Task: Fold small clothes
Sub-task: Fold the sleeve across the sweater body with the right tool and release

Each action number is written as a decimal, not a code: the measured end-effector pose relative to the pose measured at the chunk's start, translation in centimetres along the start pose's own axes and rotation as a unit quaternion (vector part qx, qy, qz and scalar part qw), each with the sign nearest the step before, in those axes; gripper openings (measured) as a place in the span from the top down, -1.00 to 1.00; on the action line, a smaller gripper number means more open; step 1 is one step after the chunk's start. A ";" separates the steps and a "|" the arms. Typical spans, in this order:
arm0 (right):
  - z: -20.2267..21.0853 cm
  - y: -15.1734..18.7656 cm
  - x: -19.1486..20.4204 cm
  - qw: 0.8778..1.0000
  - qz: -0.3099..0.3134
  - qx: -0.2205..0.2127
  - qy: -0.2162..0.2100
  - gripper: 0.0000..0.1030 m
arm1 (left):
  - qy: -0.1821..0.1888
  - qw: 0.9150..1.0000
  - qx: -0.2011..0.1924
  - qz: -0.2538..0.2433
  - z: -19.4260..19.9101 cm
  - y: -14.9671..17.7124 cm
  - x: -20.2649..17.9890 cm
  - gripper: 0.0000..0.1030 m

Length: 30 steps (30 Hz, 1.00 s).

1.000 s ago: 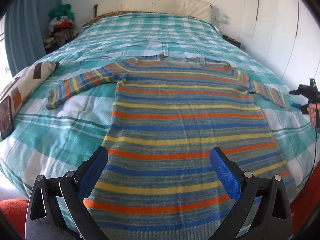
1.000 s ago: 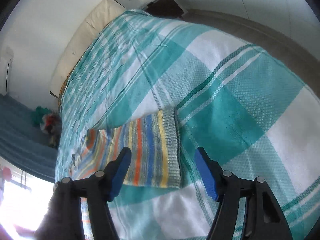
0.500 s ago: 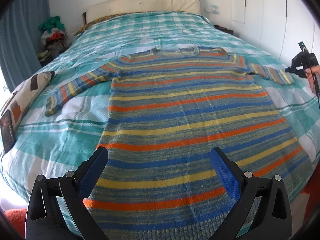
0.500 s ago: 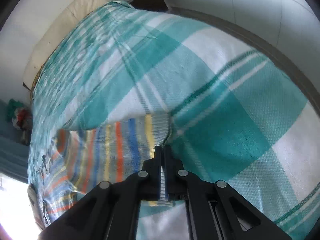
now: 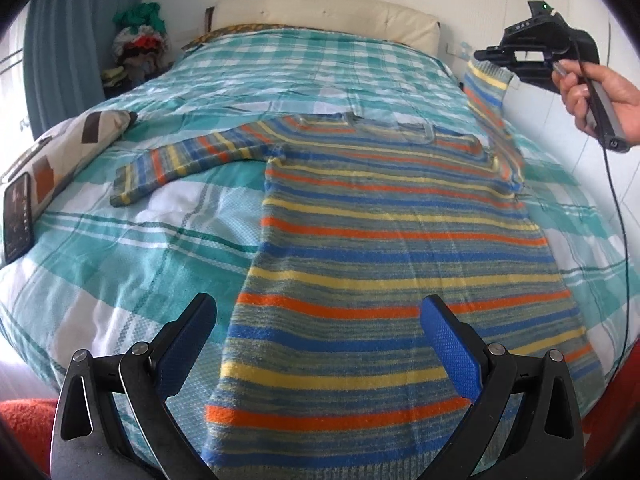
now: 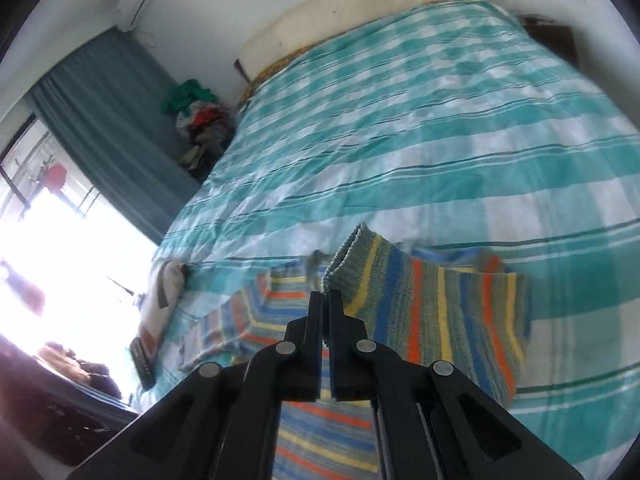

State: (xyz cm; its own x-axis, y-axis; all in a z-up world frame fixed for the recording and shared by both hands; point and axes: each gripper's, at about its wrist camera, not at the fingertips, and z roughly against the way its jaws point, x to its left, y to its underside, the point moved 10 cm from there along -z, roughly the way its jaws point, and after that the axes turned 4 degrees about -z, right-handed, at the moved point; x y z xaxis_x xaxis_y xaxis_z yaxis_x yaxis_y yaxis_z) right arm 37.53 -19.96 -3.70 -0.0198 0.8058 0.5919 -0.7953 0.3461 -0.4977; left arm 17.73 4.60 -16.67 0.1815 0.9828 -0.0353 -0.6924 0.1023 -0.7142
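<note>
Right wrist: gripper [image 6: 326, 300] raised sleeve [image 6: 424, 312] (0.5 s).

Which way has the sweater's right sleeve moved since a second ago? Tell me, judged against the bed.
Yes. The right gripper, shut on the sleeve cuff, has lifted it off the checked bedspread, where it lay flat before; it now hangs raised above the bed.

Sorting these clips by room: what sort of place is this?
Most likely a home bedroom: a bed with a checked cover, a cream headboard, a curtained window.

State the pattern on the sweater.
The sweater has horizontal orange, yellow, blue and grey-green stripes, clearest in the left wrist view.
</note>
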 end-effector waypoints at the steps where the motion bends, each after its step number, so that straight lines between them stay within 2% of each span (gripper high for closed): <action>1: -1.6 0.5 1.3 1.000 0.002 0.008 -0.022 0.81 | 0.004 1.000 0.003 0.017 0.0 0.0 0.6 -0.98; 2: -3.1 1.0 2.0 0.999 0.008 0.027 -0.026 0.65 | 0.006 1.000 0.006 0.027 -0.1 0.1 0.9 -0.98; 3: -4.0 1.4 2.2 0.999 0.012 0.041 -0.025 0.31 | 0.008 0.999 0.011 0.044 -0.3 0.3 1.4 -0.98; 4: -4.1 1.5 2.0 0.999 0.011 0.039 -0.028 0.21 | 0.011 0.998 0.014 0.058 -0.4 0.3 1.9 -0.98; 6: -3.2 1.2 1.0 0.999 0.009 0.023 -0.024 0.21 | 0.022 0.996 0.017 0.084 -0.5 0.4 2.4 -0.98; 7: -2.7 1.0 0.1 1.000 0.011 0.018 -0.009 0.21 | 0.030 0.994 0.018 0.102 -0.6 0.4 2.7 -0.98; 9: -2.0 1.4 -2.5 0.997 0.038 0.029 0.053 0.22 | 0.041 0.991 0.021 0.127 -0.9 0.5 3.1 -0.98; 11: -2.1 2.8 -5.0 0.984 0.102 0.060 0.132 0.22 | 0.047 0.988 0.028 0.146 -1.2 0.7 3.2 -0.98; 13: -2.8 5.9 -6.8 0.953 0.203 0.097 0.202 0.21 | 0.048 0.986 0.035 0.153 -1.4 1.0 3.3 -0.98; 14: -2.7 7.3 -7.6 0.941 0.234 0.108 0.218 0.16 | 0.047 0.987 0.036 0.153 -1.4 1.1 3.4 -0.98; 15: -3.0 9.3 -8.2 0.931 0.262 0.125 0.222 0.00 | 0.044 0.987 0.036 0.150 -1.3 1.2 3.3 -0.98; 16: -3.4 11.3 -8.8 0.924 0.278 0.146 0.219 -0.07 | 0.041 0.988 0.036 0.145 -1.3 1.3 3.2 -0.98; 17: -3.7 13.3 -9.8 0.913 0.296 0.166 0.225 -0.06 | 0.039 0.989 0.035 0.140 -1.3 1.4 3.1 -0.98; 19: -3.8 14.6 -11.9 0.897 0.315 0.163 0.264 -0.03 | 0.035 0.991 0.039 0.124 -1.5 1.6 2.7 -0.98; 20: -3.6 14.2 -12.8 0.897 0.307 0.145 0.283 -0.03 | 0.032 0.992 0.042 0.116 -1.6 1.7 2.5 -0.98; 21: -3.2 13.1 -14.0 0.907 0.279 0.114 0.294 -0.03 | 0.029 0.993 0.046 0.108 -1.8 1.8 2.3 -0.98; 23: -2.6 11.4 -16.1 0.917 0.230 0.078 0.315 0.15 | 0.023 0.994 0.052 0.091 -2.0 2.1 1.9 -0.98; 24: -2.4 11.1 -17.9 0.918 0.210 0.074 0.327 0.19 | 0.022 0.995 0.053 0.086 -2.0 2.1 1.9 -0.98; 26: -2.3 11.6 -19.5 0.922 0.195 0.079 0.324 0.20 | 0.020 0.996 0.051 0.076 -1.8 2.0 1.7 -0.98; 28: -1.5 11.7 -19.5 0.927 0.197 0.063 0.314 0.07 | 0.020 0.996 0.051 0.072 -1.8 2.0 1.7 -0.98; 30: -0.6 11.8 -19.5 0.935 0.183 0.070 0.296 -0.08 | 0.020 0.996 0.054 0.067 -2.0 2.0 1.7 -0.98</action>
State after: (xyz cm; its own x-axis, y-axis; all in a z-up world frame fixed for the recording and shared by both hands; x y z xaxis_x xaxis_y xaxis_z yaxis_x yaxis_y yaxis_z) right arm 28.94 -31.34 -21.51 0.0008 0.9970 -0.0771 -0.8730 -0.0369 -0.4863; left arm 18.01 6.15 -19.55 0.1083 0.9820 -0.1545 -0.7826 -0.0116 -0.6224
